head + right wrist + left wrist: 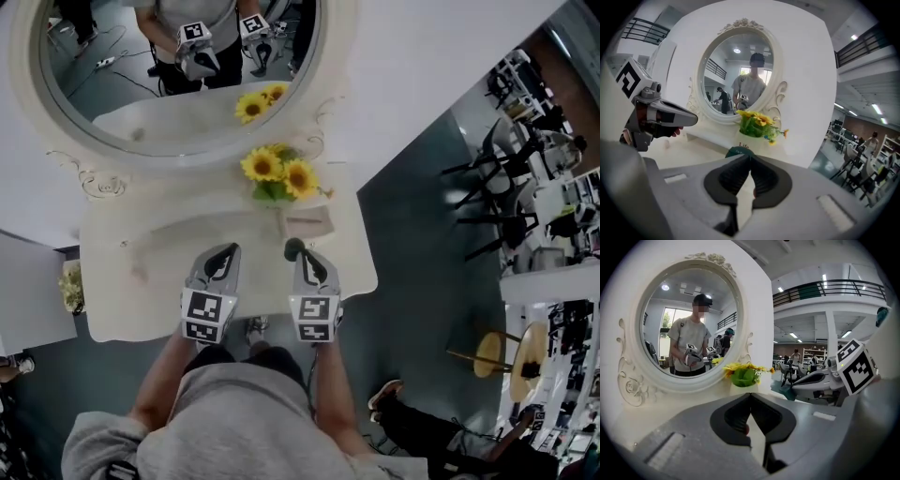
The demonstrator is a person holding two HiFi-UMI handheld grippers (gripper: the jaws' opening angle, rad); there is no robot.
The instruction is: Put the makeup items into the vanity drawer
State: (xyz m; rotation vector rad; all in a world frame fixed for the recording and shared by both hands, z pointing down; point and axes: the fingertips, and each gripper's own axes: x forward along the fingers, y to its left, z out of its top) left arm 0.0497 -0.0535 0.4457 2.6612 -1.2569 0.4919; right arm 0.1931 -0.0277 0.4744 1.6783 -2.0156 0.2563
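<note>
The left gripper (225, 251) and right gripper (307, 255) hover over the tabletop (141, 272), fingers together on nothing. A green item (293, 247) sits unstowed and no drawer shows open, so the work seems barely begun.

The vanity top (131, 272) is bare ahead of the left gripper (228, 253) and out to its left edge. Ahead of the right gripper (311, 253), a dark green round item (293, 248) sits just off the tips, with the sunflower pot (305, 222) behind it. The mirror frame (202, 150) closes the rear. Open floor (412, 244) lies to the right.
</note>
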